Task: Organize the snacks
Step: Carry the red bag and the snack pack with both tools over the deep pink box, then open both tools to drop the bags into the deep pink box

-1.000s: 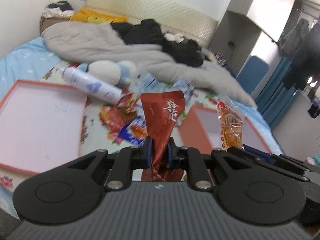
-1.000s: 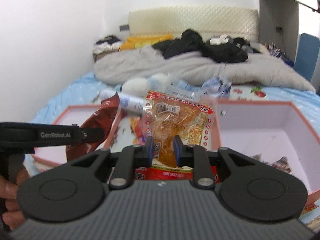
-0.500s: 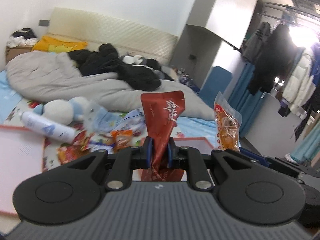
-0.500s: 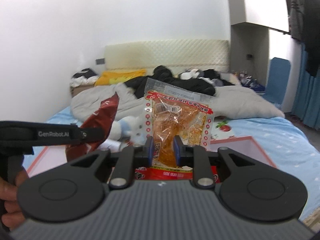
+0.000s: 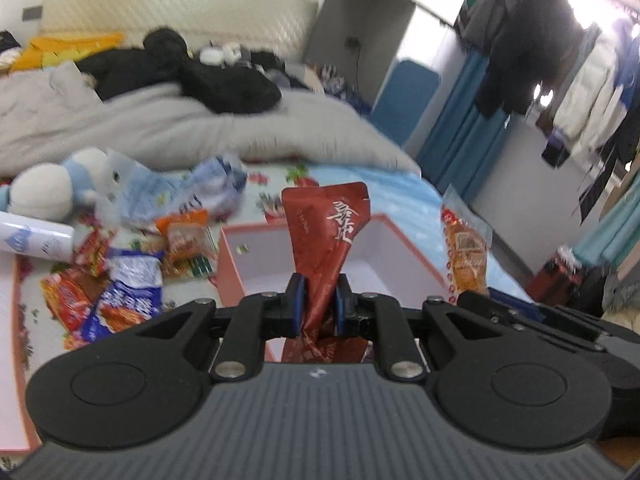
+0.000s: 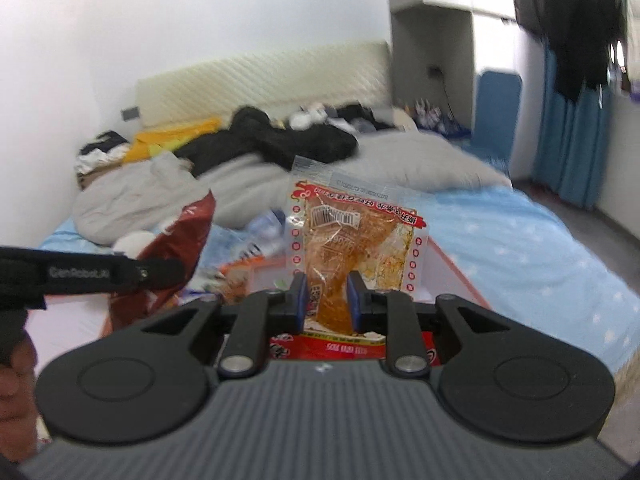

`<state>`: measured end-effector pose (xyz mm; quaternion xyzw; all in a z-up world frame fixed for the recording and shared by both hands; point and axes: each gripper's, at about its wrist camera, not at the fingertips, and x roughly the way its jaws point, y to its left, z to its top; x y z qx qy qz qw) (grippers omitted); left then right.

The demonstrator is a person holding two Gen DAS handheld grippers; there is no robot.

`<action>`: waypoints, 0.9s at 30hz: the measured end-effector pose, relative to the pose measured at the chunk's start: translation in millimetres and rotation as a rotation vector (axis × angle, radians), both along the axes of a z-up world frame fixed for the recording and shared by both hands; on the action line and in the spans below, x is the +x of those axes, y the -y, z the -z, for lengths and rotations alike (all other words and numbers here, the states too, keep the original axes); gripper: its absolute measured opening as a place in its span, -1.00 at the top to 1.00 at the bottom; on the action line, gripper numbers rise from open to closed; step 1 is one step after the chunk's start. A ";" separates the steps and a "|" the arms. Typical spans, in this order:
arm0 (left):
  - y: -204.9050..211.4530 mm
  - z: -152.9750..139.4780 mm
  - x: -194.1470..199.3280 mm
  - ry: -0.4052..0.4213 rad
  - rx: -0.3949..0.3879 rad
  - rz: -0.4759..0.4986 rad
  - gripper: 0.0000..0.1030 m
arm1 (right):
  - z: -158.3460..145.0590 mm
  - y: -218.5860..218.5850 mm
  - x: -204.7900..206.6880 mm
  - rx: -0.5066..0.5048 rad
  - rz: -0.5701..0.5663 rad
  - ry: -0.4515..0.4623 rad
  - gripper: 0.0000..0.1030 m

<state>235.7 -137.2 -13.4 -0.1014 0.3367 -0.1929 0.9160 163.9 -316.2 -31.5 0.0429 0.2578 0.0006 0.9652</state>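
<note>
L gripper (image 5: 319, 304): jaws pinched on dark-red snack pouch (image 5: 326, 236), pouch upright, held above pink box (image 5: 230, 264) just ahead. R gripper (image 6: 327, 300): clamped on clear orange snack pack (image 6: 352, 236), upright, level w/ L. Loose snacks (image 5: 120, 280) heaped ahead-left of L tongs.

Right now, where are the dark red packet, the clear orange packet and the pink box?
dark red packet (image 5: 332, 232): left wrist view, printed upper face.
clear orange packet (image 6: 352, 236): right wrist view, middle.
pink box (image 5: 230, 264): left wrist view, left wall.
</note>
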 end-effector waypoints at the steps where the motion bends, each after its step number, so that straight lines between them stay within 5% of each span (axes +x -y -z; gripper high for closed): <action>1: 6.5 7.4 8.0 -0.018 0.008 0.012 0.65 | 8.6 4.8 5.7 0.006 0.010 -0.024 0.53; 16: 79.1 119.5 98.0 -0.257 0.168 0.155 0.65 | 120.7 48.6 67.9 0.120 0.079 -0.314 0.51; 24: 85.3 135.0 94.7 -0.305 0.155 0.215 0.56 | 133.9 53.2 73.7 0.182 0.099 -0.343 0.33; 27: 82.2 127.5 89.9 -0.284 0.162 0.194 0.44 | 132.6 54.0 70.1 0.183 0.109 -0.343 0.07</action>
